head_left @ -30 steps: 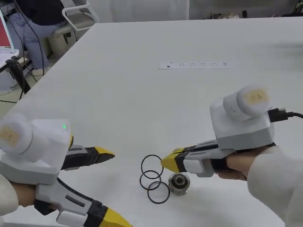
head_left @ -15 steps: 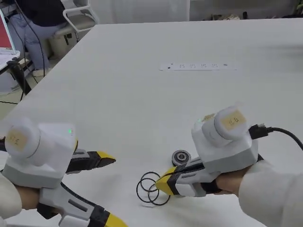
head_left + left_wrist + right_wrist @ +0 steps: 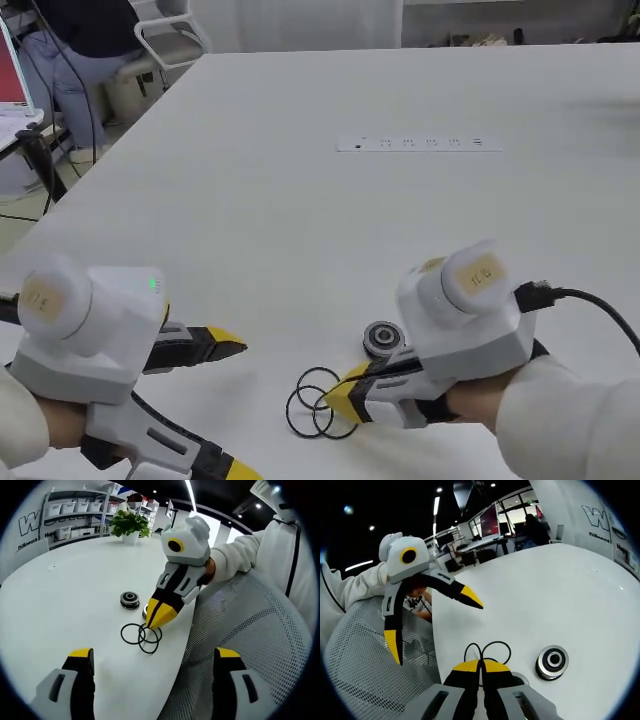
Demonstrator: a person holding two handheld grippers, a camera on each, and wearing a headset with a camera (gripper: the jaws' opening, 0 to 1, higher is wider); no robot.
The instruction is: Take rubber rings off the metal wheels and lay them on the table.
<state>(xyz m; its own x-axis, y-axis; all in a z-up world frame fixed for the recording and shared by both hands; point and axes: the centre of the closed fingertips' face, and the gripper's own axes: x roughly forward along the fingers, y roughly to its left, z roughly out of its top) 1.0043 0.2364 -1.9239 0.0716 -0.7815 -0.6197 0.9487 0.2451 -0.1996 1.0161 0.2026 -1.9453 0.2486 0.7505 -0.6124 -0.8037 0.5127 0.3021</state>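
Here, right gripper (image 3: 330, 404), jaws together, at the rubber rings (image 3: 310, 398) (left gripper (image 3: 152, 655) wide apart).

A broad white tabletop (image 3: 300, 230) with a smooth matte surface runs away from the near edge. Toward 6 o'clock in the head view, close to that edge, three thin black rubber rings (image 3: 316, 404) lie flat, overlapping one another in a loose cluster. At about 2 o'clock from them, near but apart, a small round metal wheel (image 3: 381, 337) with a dark centre rests flat on its face. Well away at 12 o'clock, a long flat white power strip (image 3: 418, 144) lies crosswise on the tabletop.
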